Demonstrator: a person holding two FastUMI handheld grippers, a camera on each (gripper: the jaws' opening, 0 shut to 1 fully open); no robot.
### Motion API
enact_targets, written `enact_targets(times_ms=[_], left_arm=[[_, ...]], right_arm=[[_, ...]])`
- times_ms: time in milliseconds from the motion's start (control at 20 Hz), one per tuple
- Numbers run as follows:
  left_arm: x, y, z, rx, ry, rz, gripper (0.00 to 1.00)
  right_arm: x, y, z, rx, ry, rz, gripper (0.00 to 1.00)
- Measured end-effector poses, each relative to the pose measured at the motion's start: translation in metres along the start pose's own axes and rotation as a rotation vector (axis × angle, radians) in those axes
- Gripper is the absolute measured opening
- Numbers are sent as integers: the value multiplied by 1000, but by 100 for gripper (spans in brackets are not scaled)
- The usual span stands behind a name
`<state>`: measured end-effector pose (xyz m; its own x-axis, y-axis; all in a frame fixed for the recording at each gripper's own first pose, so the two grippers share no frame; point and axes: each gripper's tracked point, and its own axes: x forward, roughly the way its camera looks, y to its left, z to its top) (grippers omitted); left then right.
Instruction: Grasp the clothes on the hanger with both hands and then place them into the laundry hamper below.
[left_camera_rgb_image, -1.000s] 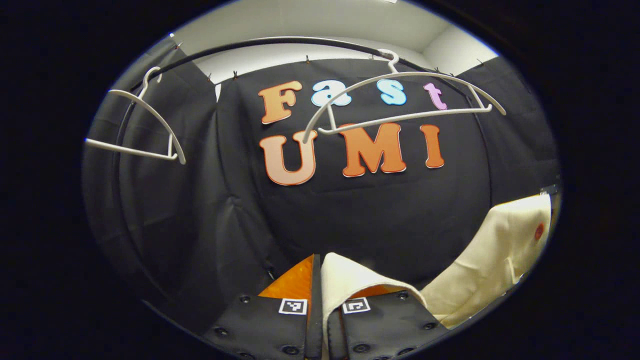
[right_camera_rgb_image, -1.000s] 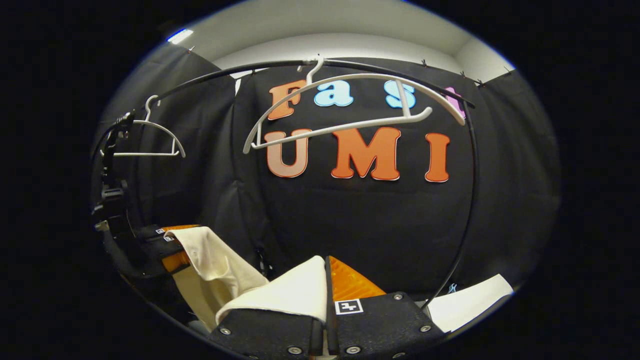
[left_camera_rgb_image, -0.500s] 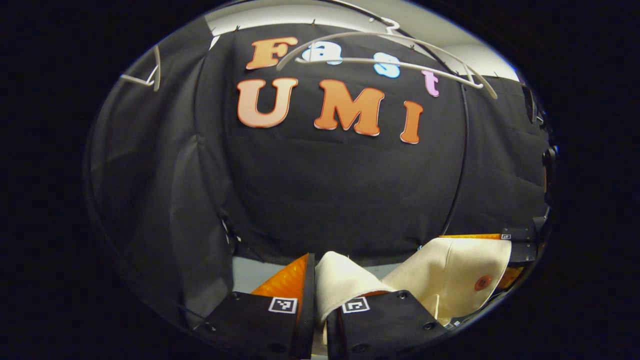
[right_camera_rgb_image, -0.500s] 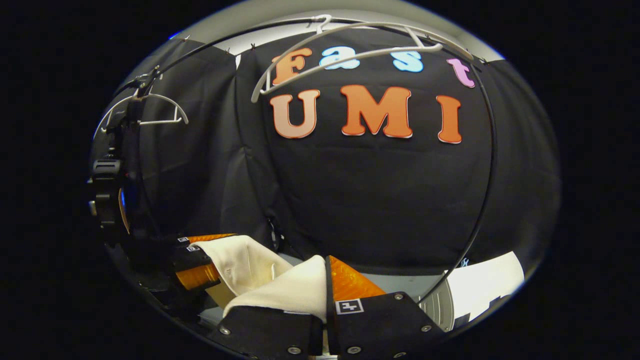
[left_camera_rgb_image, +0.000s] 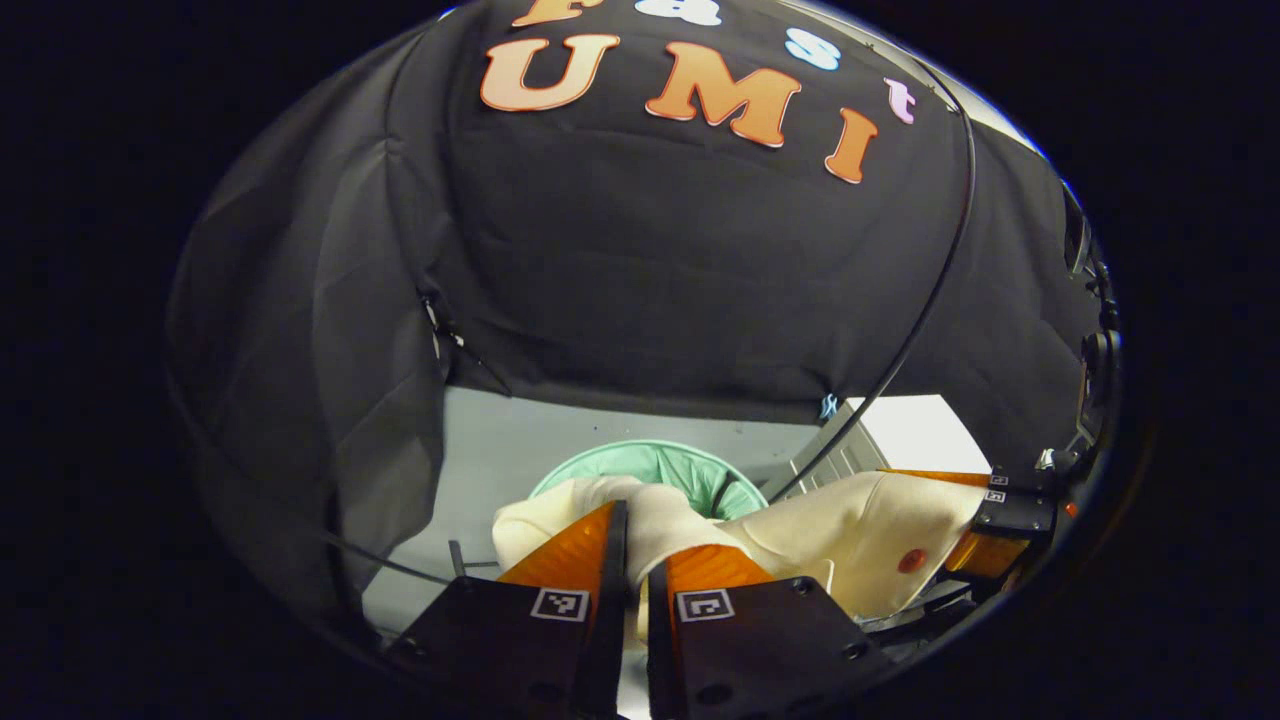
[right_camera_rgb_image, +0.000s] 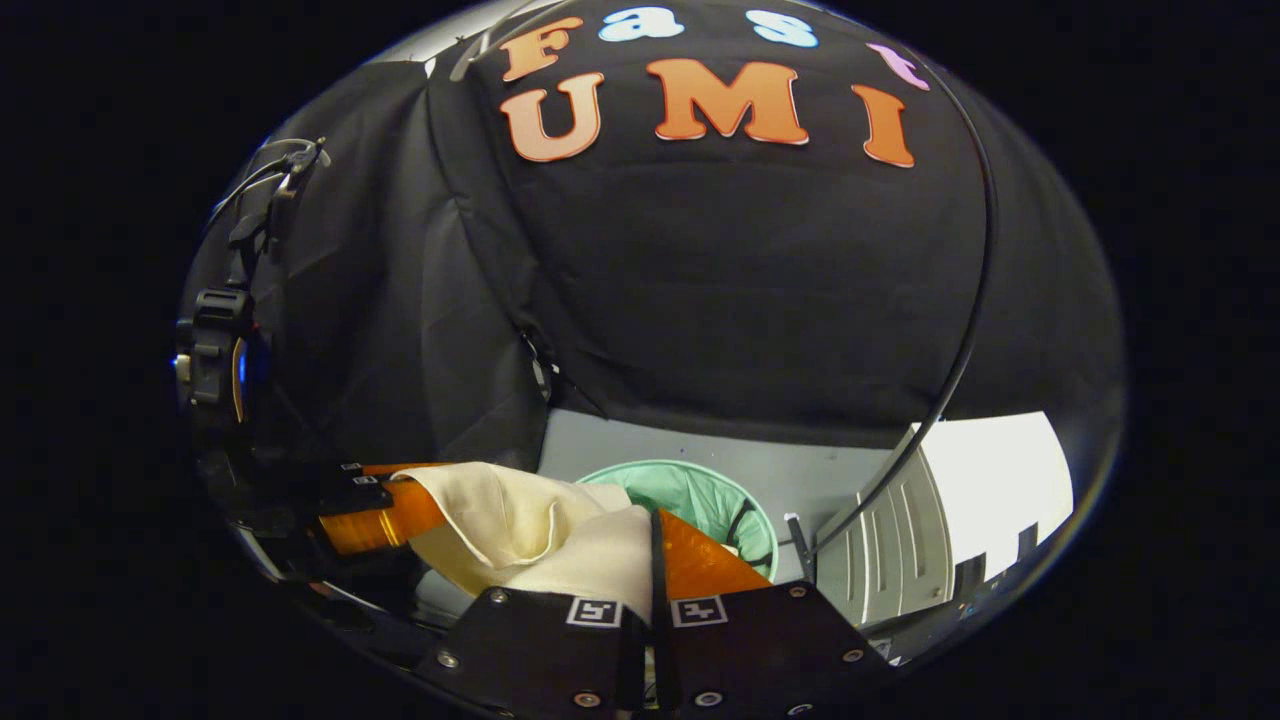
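- While both grippers carry it low over the floor, the cream garment (left_camera_rgb_image: 850, 530) sags in the left gripper view between the left gripper (left_camera_rgb_image: 632, 545), whose fingers are clamped together on a fold of the cloth, and the right gripper (left_camera_rgb_image: 1000, 520) at the far right edge, which grips the other end.
- Just beyond the cloth in that view stands the green hamper (left_camera_rgb_image: 650, 462), its round mouth open and partly covered by the drooping fabric; a small reddish spot marks the garment's front.
- Seen in the right gripper view, the garment (right_camera_rgb_image: 510, 520) hangs in soft folds from the right gripper (right_camera_rgb_image: 655, 560), whose fingers are pinched shut on its edge, across to the left gripper (right_camera_rgb_image: 385, 505) at the left, likewise closed on it.
- The hamper (right_camera_rgb_image: 690, 490) sits directly ahead and below, beside a black rail (right_camera_rgb_image: 965, 340) of the clothes rack.
- Judged from here, the risk is a miss: if either side lets go before the cloth is centred over the rim, a trailing end could drape outside the hamper or slide to the floor, and it could snag the rail.
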<state>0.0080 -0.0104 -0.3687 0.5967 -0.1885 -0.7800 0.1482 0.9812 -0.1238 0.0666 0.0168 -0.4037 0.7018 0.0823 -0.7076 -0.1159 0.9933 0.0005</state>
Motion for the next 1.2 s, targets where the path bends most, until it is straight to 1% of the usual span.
enact_targets(times_ms=[50,150,300,350,400,450,500,550,600,650,700,750,800,850,900,950,1050,1100,1200], left_arm=[[1,1,-4,4,13,1,19],[3,1,-15,4,39,1,19],[2,-5,-20,-19,65,-8,21],[4,-3,-22,-20,76,-5,23],[8,-2,-27,-23,87,-6,29],[10,0,-32,-26,99,-6,43],[10,1,-35,-31,108,-4,29],[10,2,-37,-38,118,-4,33],[9,2,-41,-48,128,-4,46],[7,4,-44,-56,137,-4,54],[6,5,-49,-63,144,-1,67],[4,8,-51,-69,149,5,78],[2,11,-56,-72,155,15,85],[0,13,-58,-77,159,19,92],[3,15,-59,-82,162,34,99],[5,17,-59,-85,161,44,98],[0,22,-61,-91,155,58,98],[-3,24,-62,-90,149,64,100],[-9,28,-58,-80,132,81,98]], right_arm=[[3,-2,-5,7,16,-6,4],[6,-3,-13,19,49,-18,4],[12,-3,-23,30,79,-16,5],[11,-6,-23,30,83,-29,8],[11,-10,-25,28,87,-44,9],[10,-12,-26,31,91,-44,14],[14,-13,-30,38,95,-42,20],[15,-15,-31,46,101,-44,26],[15,-17,-35,57,107,-48,26],[15,-17,-40,72,116,-42,42],[14,-17,-43,87,126,-38,54],[11,-18,-49,101,139,-38,60],[12,-19,-54,110,147,-38,72],[11,-20,-60,118,155,-38,81],[11,-19,-64,124,163,-38,84],[11,-19,-67,126,171,-39,88],[8,-20,-74,108,204,-46,93],[7,-19,-77,96,210,-52,93],[3,-21,-80,81,215,-69,94]])
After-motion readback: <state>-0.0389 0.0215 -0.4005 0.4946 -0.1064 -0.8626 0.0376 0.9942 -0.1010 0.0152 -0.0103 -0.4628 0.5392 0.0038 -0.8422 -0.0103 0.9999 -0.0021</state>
